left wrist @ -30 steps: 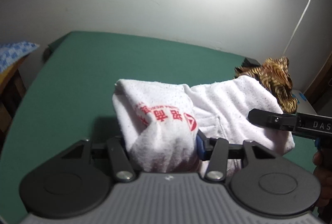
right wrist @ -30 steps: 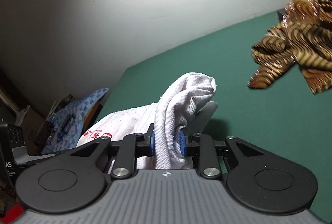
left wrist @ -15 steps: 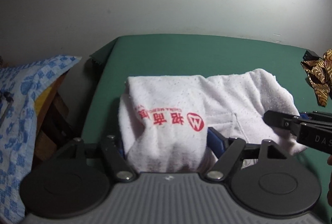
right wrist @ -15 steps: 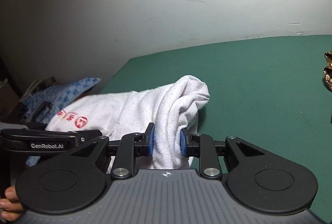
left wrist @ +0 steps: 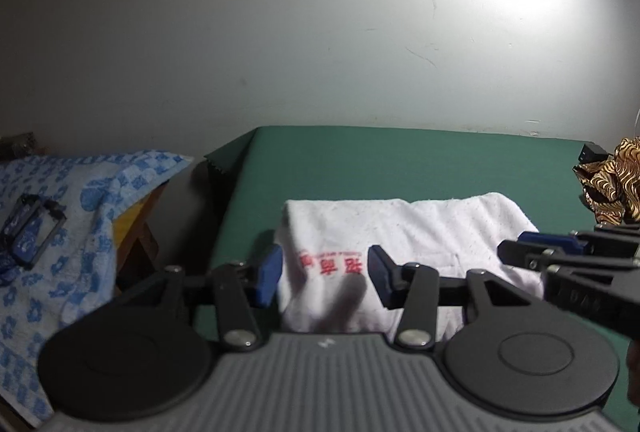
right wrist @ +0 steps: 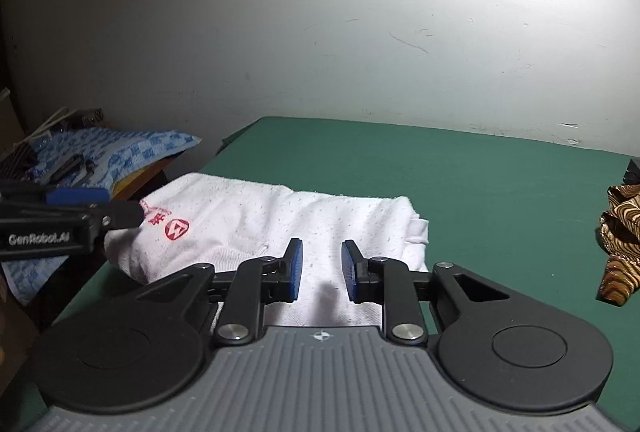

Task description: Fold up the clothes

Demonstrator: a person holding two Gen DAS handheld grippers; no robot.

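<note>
Lying on table: folded white shirt (left wrist: 400,232) rests flat on the green table (left wrist: 400,160), long side running left-right.
Right view only: round red logo (right wrist: 176,229).
Fabric: soft, dimpled.
Grippers: left gripper (left wrist: 324,274) and right gripper (right wrist: 321,269) closing, pads clear of cloth.

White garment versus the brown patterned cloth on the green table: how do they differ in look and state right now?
The white garment is plain with red print; the brown cloth has gold wavy stripes all over. The white garment lies folded flat in a neat rectangle; the brown cloth sits crumpled in a heap. The white garment lies in front of both tongs, the brown cloth off at the right edge. Both rest on the green table.
</note>
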